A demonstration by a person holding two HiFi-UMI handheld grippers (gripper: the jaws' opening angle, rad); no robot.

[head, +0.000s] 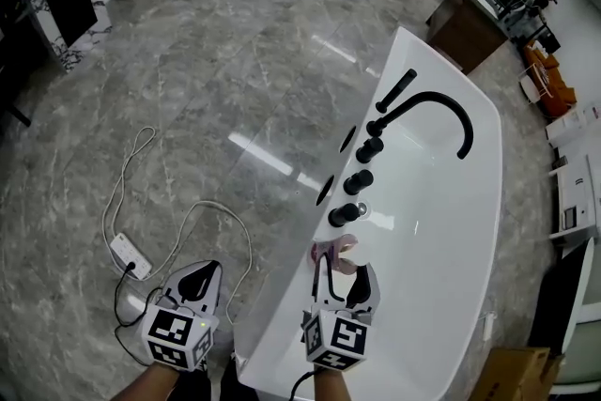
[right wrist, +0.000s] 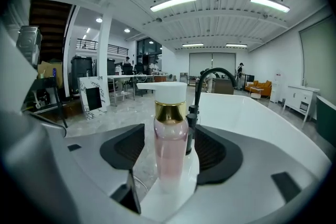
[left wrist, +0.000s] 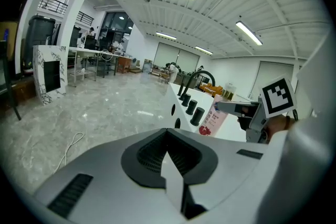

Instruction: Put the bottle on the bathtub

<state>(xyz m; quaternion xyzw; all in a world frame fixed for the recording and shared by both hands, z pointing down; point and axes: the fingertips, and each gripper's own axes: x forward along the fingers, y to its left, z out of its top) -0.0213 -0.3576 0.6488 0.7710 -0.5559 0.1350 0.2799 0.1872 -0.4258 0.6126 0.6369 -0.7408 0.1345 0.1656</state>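
Note:
A clear pink bottle (right wrist: 170,139) with a gold collar and white cap stands upright on the white bathtub's (head: 441,230) near rim. My right gripper (right wrist: 173,152) is open around it, with a gap between each dark pad and the bottle. From the head view the bottle (head: 334,254) shows just ahead of the right gripper (head: 340,285), close to the nearest black knob. My left gripper (head: 195,282) hangs over the floor left of the tub, shut and empty. In the left gripper view the left gripper (left wrist: 168,157) faces the bottle (left wrist: 212,119) and the right gripper (left wrist: 247,113).
A black arched faucet (head: 427,113) and a row of black knobs (head: 358,181) line the tub's left rim. A white power strip (head: 130,255) with cables lies on the marble floor by my left gripper. A cardboard box (head: 512,376) sits at the lower right.

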